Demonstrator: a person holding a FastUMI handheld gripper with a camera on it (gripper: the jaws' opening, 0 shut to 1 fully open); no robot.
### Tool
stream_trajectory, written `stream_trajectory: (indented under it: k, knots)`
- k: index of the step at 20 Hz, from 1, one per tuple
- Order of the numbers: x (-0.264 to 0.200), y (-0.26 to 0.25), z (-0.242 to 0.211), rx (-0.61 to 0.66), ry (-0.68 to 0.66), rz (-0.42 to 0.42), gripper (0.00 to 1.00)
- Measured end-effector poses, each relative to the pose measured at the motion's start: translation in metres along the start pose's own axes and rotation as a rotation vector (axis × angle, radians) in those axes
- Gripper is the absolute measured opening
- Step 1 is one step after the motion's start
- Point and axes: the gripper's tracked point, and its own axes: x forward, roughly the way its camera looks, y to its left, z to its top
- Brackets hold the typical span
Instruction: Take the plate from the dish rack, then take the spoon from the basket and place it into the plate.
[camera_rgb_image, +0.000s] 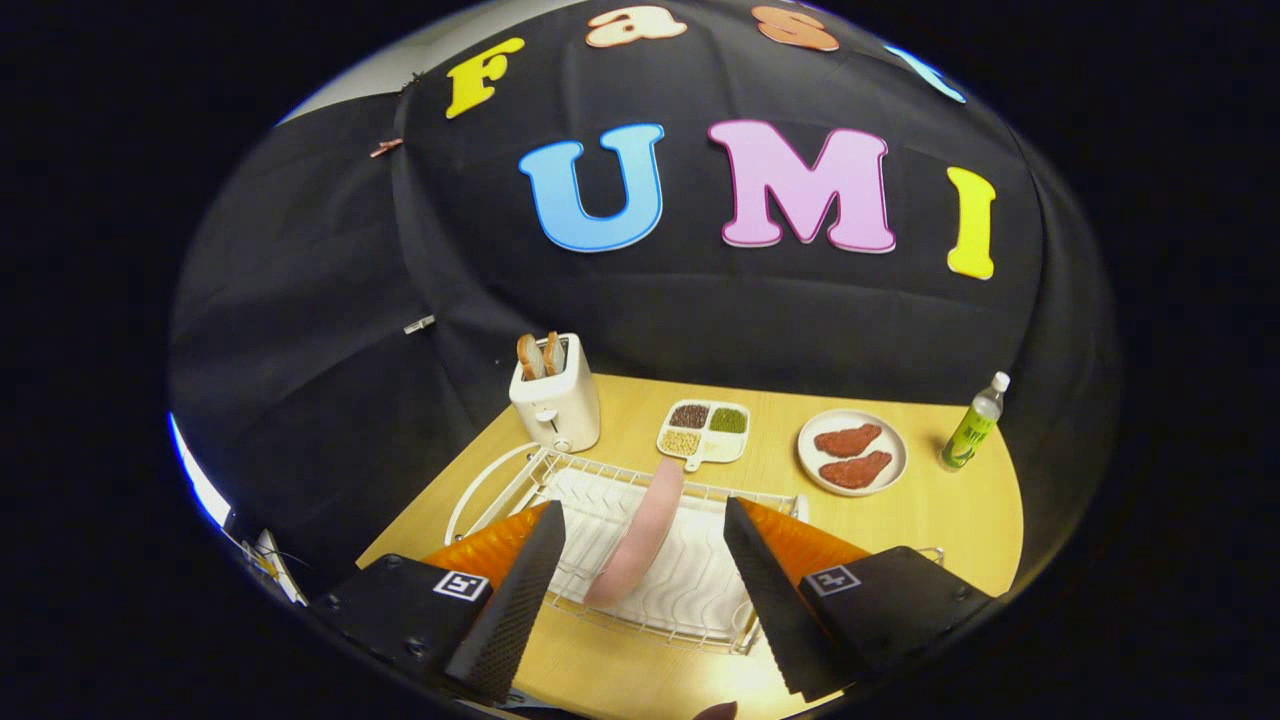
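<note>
A pink plate (642, 535) stands on its edge in the white wire dish rack (700, 590) on the wooden table (950, 520). I see the plate edge-on, leaning slightly. My gripper (643, 508) hovers above the near side of the rack and is open. Its two black fingers (520, 580) are spread wide, one on each side of the plate and not touching it. Nothing is held between them.
Beyond the rack stand a white toaster (556, 400) with bread slices, a divided dish (704, 430) of beans and a white plate (852, 452) with two pieces of meat. A green bottle (972, 425) stands by the table's far right edge.
</note>
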Motion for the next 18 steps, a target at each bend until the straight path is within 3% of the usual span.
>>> stream_trajectory:
  k: [8, 10, 12, 14, 15, 18]
  knots:
    - [0.067, -0.002, -0.049, 0.063, 0.181, -0.107, 0.98]
    - [0.08, -0.006, -0.059, 0.093, 0.226, -0.14, 0.93]
    - [0.094, -0.011, -0.072, 0.12, 0.274, -0.173, 0.83]
    - [0.105, -0.007, -0.079, 0.169, 0.301, -0.192, 0.68]
    - [0.109, -0.01, -0.082, 0.18, 0.314, -0.215, 0.5]
    - [0.109, -0.025, -0.082, 0.174, 0.318, -0.32, 0.39]
